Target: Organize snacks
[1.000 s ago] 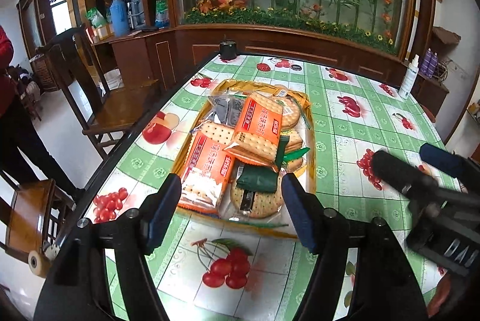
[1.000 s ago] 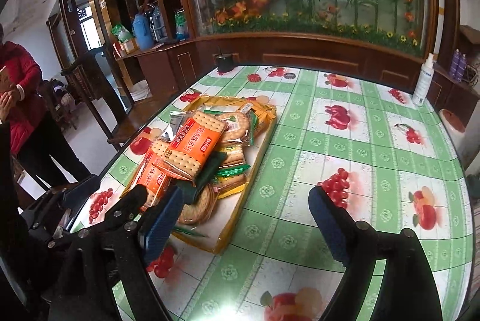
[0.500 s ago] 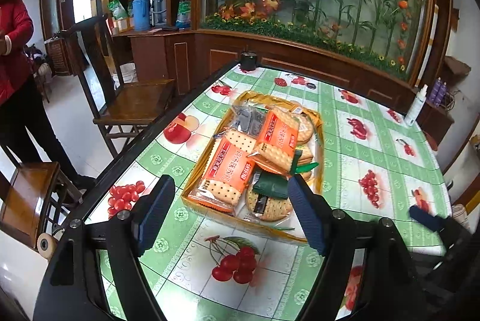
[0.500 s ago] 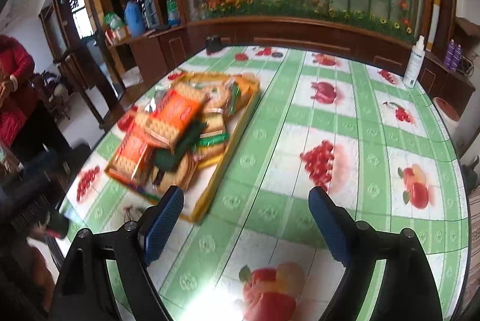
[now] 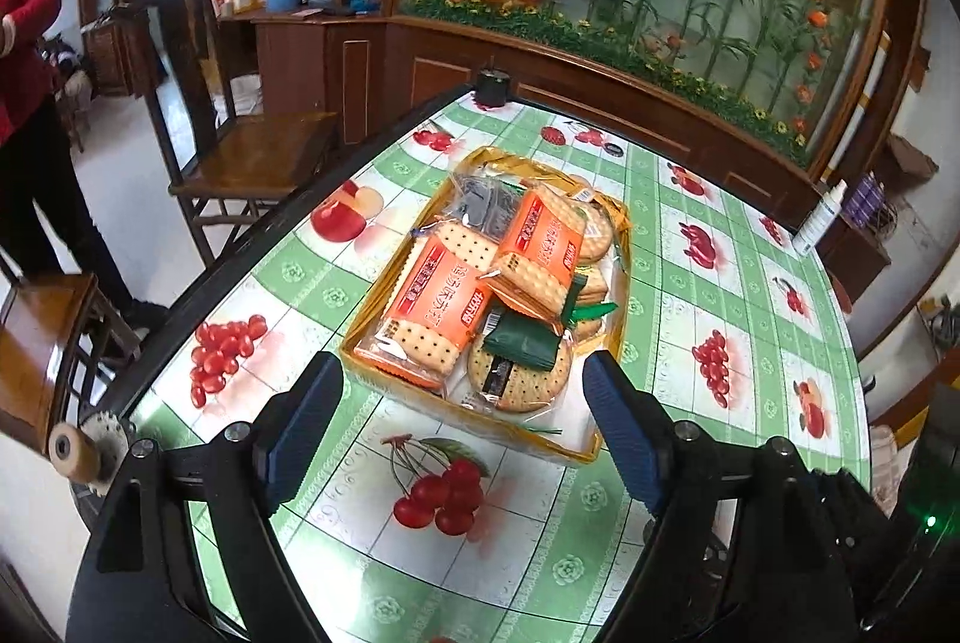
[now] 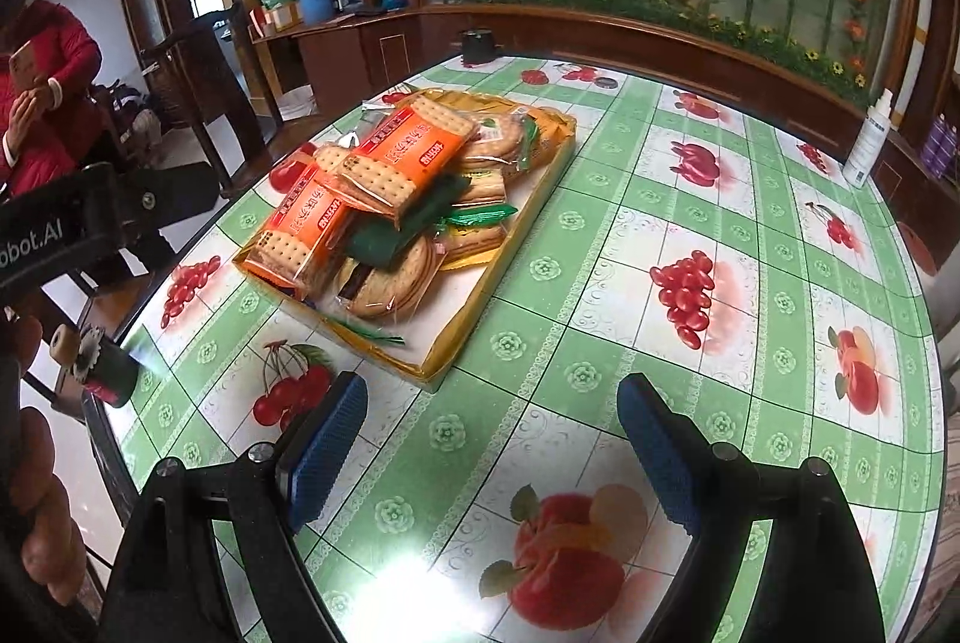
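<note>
Snacks in orange wrappers with unreadable print fill the tray; left tool opening, right tool open, both empty.

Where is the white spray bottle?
The white spray bottle stands at the far right edge of the table with the green fruit-print cloth, by the wooden ledge, far from the yellow tray of biscuit packets.

We see a glossy plastic cloth on the table, with glare. The snack packets are shiny clear film, the tray looks like golden foil card. The chair is polished wood.
</note>
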The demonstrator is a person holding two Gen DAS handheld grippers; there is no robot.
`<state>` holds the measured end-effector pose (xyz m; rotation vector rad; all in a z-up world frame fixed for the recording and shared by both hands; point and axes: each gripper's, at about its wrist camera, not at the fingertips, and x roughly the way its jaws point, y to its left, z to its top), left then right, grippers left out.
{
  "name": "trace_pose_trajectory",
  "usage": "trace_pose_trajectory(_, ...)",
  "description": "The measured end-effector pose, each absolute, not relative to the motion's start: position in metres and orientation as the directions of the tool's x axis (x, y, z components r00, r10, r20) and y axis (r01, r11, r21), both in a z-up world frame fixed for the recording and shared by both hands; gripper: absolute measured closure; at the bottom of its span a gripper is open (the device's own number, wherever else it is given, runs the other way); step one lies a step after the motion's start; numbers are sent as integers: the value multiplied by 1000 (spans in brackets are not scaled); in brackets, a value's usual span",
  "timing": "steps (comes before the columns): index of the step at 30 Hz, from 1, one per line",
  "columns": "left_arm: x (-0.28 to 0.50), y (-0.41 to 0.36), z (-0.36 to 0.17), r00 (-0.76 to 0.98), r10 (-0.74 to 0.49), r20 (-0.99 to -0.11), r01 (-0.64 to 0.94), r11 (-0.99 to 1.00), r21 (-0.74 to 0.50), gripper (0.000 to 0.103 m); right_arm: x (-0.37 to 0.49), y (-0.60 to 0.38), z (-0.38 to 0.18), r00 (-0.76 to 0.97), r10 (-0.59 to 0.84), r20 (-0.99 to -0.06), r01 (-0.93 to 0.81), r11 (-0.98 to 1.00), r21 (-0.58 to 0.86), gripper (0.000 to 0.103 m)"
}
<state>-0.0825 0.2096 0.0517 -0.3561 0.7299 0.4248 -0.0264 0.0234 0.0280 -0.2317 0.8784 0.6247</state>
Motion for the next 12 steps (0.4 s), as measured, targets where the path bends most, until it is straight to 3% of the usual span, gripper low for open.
trace_pose_trajectory(4, -87, 214, 51, 635, 300, -711, -573, 801, -173, 20, -26, 24, 27, 468, 419, -778, -599, 798, 69, 16)
trace_pose_trajectory(9, -91, 201, 54, 593, 456, -663, -616, 787, -10, 20, -26, 25, 26, 463, 421, -780, -602, 795, 72, 16)
trace_pose_trajectory(12, -95, 195, 55, 601, 482, -638, -620, 784, 8, 20, -27, 25, 24, 457, 424, -782, -603, 794, 79, 16)
